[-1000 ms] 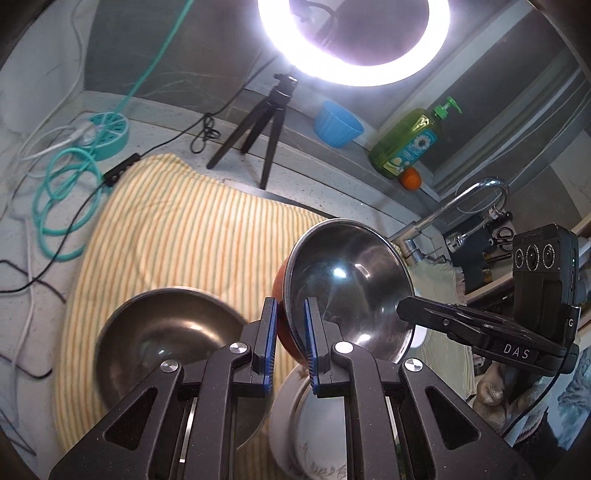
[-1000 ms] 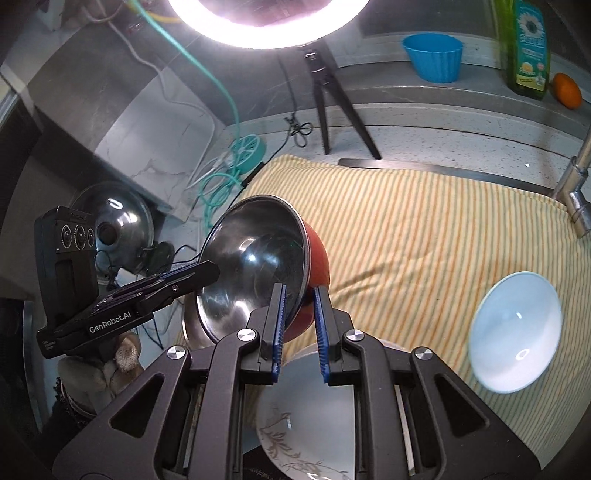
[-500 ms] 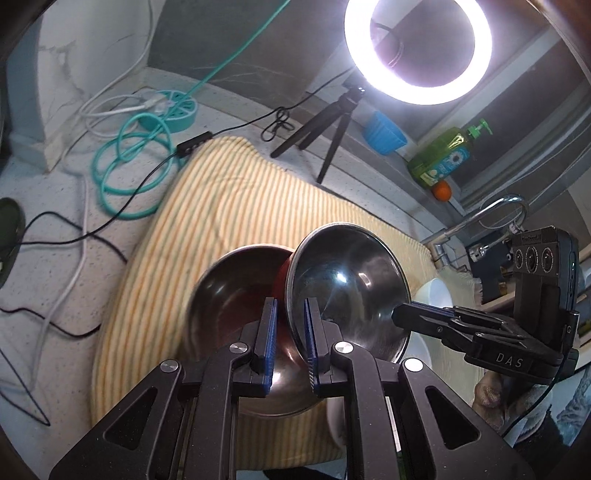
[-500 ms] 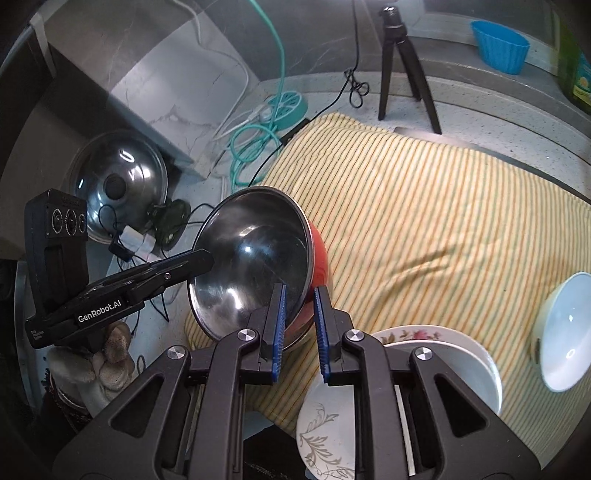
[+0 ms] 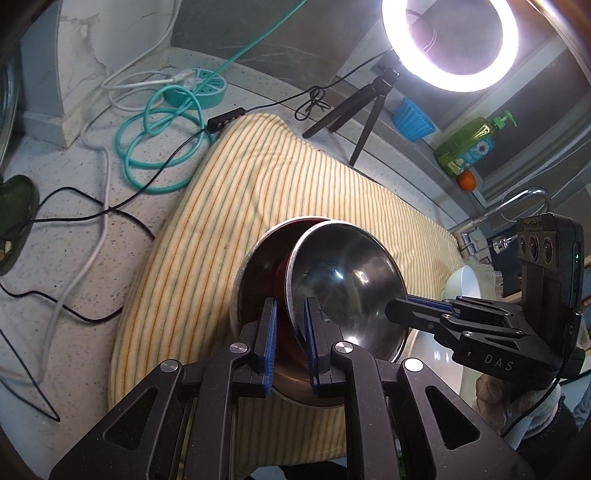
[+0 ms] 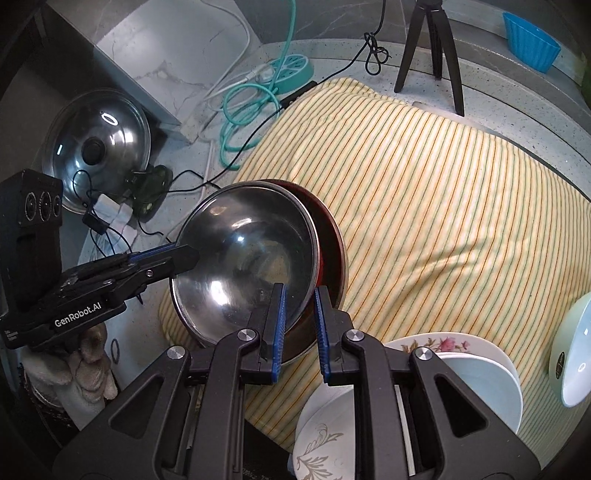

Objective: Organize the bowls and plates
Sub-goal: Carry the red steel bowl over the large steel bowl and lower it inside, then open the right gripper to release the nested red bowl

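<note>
A steel bowl with a red outside (image 5: 343,284) (image 6: 243,258) is held tilted, partly inside a second steel bowl (image 5: 258,266) (image 6: 332,240) that rests on the striped cloth (image 5: 258,184) (image 6: 443,206). My left gripper (image 5: 290,325) is shut on the red-backed bowl's rim on one side; it also shows in the right wrist view (image 6: 184,256). My right gripper (image 6: 299,306) is shut on the rim on the other side; it also shows in the left wrist view (image 5: 399,306).
Stacked floral and white plates (image 6: 424,373) sit at the cloth's near edge, a pale bowl (image 6: 570,354) (image 5: 461,284) to the right. A ring light tripod (image 5: 358,110), teal cable coil (image 5: 162,140), pot lid (image 6: 96,144), blue cup (image 6: 532,33), soap bottle (image 5: 469,147) and faucet (image 5: 509,210) surround the cloth.
Both grippers carried the red-backed bowl away from above the plates to the left and lowered it into the second steel bowl on the cloth.
</note>
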`<state>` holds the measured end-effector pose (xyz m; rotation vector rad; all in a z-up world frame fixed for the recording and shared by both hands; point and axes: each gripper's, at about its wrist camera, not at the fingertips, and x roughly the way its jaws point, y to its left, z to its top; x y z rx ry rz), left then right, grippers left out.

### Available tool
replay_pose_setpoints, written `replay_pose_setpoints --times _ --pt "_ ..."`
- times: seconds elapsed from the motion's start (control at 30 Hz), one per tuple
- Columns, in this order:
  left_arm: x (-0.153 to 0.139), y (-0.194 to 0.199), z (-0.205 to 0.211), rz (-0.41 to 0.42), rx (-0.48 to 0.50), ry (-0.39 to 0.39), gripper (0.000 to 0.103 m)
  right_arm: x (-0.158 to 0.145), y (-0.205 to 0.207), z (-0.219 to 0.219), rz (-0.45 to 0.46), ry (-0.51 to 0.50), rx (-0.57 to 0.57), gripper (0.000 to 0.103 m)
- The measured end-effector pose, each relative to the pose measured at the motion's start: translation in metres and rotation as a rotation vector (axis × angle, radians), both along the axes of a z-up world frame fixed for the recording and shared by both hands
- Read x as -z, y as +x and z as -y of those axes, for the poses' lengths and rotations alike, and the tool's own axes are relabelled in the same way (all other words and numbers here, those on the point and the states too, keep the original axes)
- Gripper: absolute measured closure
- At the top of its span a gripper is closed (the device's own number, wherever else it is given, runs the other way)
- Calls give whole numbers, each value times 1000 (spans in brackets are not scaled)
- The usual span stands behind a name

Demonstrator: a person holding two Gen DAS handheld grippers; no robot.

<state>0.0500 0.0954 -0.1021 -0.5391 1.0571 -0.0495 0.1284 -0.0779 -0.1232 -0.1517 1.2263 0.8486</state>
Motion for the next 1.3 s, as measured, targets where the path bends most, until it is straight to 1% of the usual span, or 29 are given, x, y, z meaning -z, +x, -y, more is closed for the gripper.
replay_pose_setpoints --times 0.13,0.37,0.63,0.73,0.8,0.87,0.9,0.93,0.97,1.0,1.07,1.13,1.3 --pt "3 1 -1 -8 -1 6 91 6 -2 -6 11 -24 -9 87" --pt "7 5 1 -18 13 45 91 9 0 -9 29 -43 -14 87" --pt "10 7 1 -31 19 45 91 8 1 -12 40 -50 -28 85" --pt "10 8 4 -33 21 64 88 9 1 -13 39 -52 -31 84" --pt "10 9 4 -34 21 62 83 9 1 -13 33 -42 -33 80" --pt "9 10 4 -30 21 61 83 7 0 -13 41 -34 -37 71" --pt "9 10 4 -29 22 59 83 5 0 -12 43 -26 -37 68" --pt "8 10 4 -28 24 57 83 3 0 -12 44 -15 -37 60" --pt "7 10 4 -25 22 58 83 -1 -1 -11 50 -2 -36 56" --pt "5 10 4 -21 22 59 82 -4 -1 -11 57 5 -34 54" --pt "2 9 4 -12 19 56 79 -10 -1 -9 68 21 -31 45" --pt "-1 9 3 -3 18 53 78 -15 -1 -6 67 44 -28 42" --pt "-13 8 8 28 27 46 77 -29 -1 6 77 78 -7 41"
